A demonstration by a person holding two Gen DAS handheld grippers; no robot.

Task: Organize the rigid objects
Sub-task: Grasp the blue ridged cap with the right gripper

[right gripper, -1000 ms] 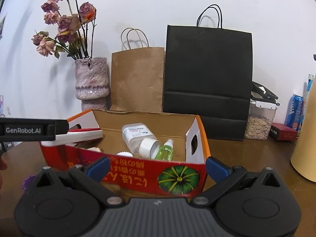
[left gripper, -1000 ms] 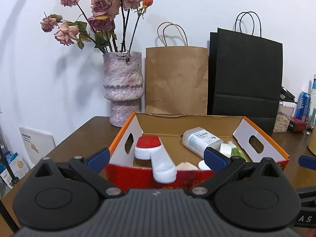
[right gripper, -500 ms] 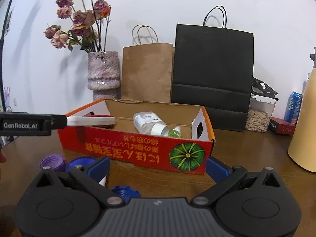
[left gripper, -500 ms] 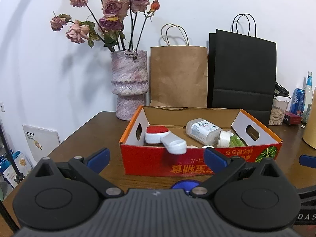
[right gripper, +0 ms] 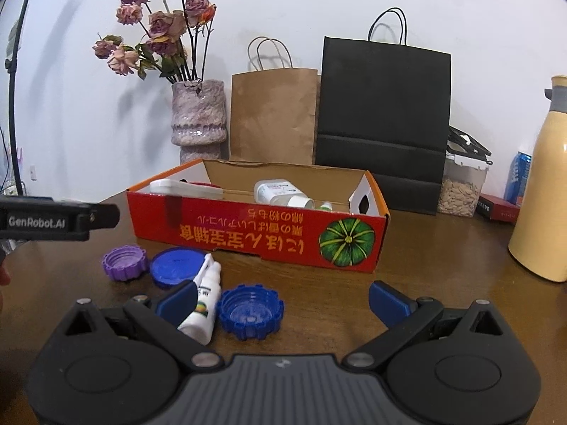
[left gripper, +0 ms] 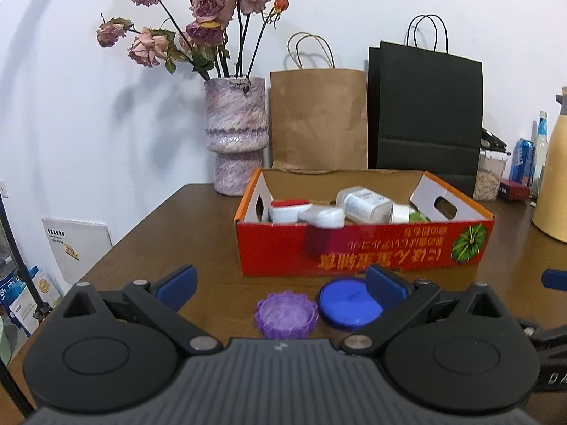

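Observation:
A red cardboard box [left gripper: 361, 248] [right gripper: 262, 226] stands on the brown table. Inside it lie a white-and-red tool [left gripper: 290, 209], a white bottle [left gripper: 365, 200] and a small green dropper bottle [left gripper: 418, 216]. My left gripper [left gripper: 281, 283] is open and holds nothing; a purple ribbed cap [left gripper: 285, 315] and a flat blue lid [left gripper: 349, 306] lie just below and ahead of it. My right gripper [right gripper: 283, 301] is also open, low over a blue ribbed cap [right gripper: 250, 311]. A small white bottle [right gripper: 205, 304] lies by its left finger.
Behind the box stand a vase of dried roses [left gripper: 235, 141], a brown paper bag [left gripper: 319, 117] and a black paper bag [left gripper: 425, 113]. A yellow jug [right gripper: 542, 194], a seed container [right gripper: 460, 191] and a blue can [right gripper: 517, 177] sit at the right. The table's edge [left gripper: 141, 219] runs along the left.
Both grippers have drawn back from the box, which now looks smaller and farther. The caps, the lid and the small white bottle on the table have come into view. Both grippers stay open.

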